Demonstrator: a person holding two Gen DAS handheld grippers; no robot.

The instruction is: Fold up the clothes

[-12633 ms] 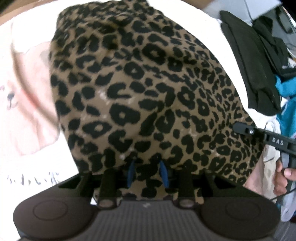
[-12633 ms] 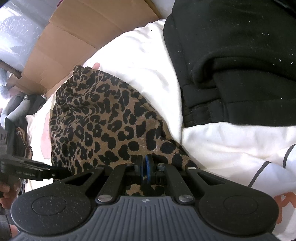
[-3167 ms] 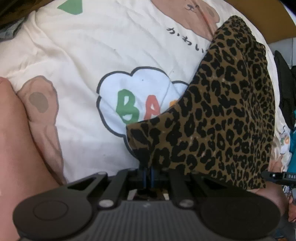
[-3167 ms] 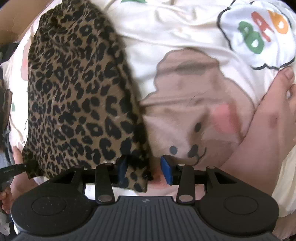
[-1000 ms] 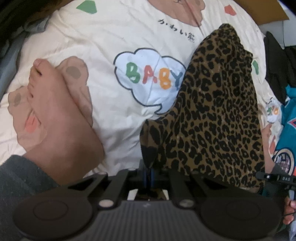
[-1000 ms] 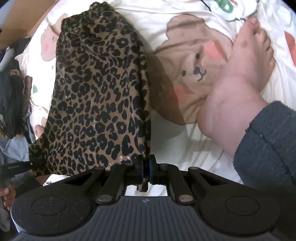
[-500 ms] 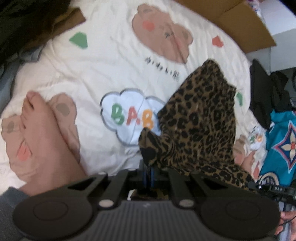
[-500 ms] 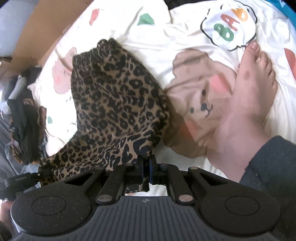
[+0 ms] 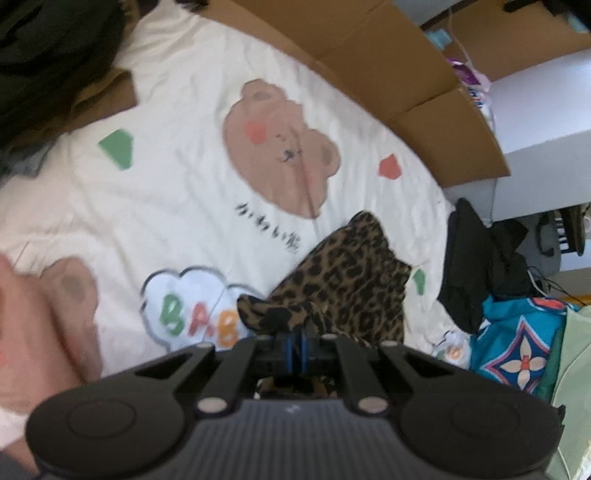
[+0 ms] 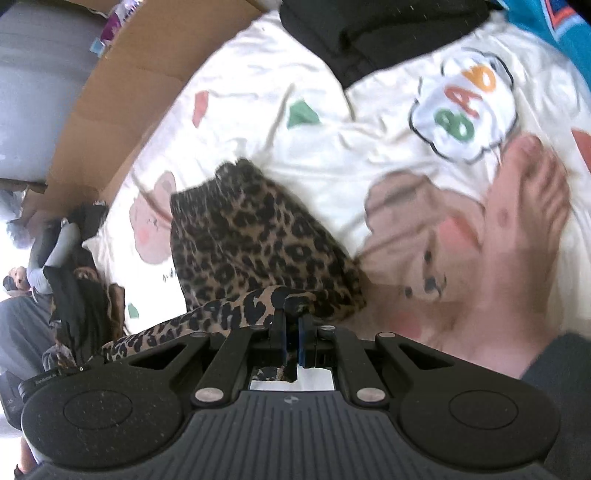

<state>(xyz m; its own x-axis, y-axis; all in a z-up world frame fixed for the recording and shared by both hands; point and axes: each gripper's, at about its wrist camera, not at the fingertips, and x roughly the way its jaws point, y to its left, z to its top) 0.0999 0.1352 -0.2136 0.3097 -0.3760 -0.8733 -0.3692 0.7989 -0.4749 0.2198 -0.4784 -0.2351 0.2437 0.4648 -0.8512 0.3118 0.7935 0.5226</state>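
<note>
A leopard-print garment (image 9: 351, 280) (image 10: 251, 236) hangs from both grippers, its far end still resting on the cream bear-print blanket (image 9: 177, 206) (image 10: 258, 92). My left gripper (image 9: 294, 343) is shut on one near corner of it. My right gripper (image 10: 291, 332) is shut on the other corner, and the near edge stretches tight from there toward the left gripper's tip (image 10: 55, 376) at the left edge of the right wrist view.
A person's bare foot (image 10: 517, 236) rests on the blanket at the right. Black clothes (image 9: 476, 266) (image 10: 376, 33), a teal patterned garment (image 9: 517, 347) and a pale green one (image 9: 572, 391) lie at the side. A cardboard box (image 9: 388, 74) borders the far edge.
Both grippers have lifted the near edge of the leopard garment higher and pulled back, so the cloth bunches and more of the blanket and room shows.
</note>
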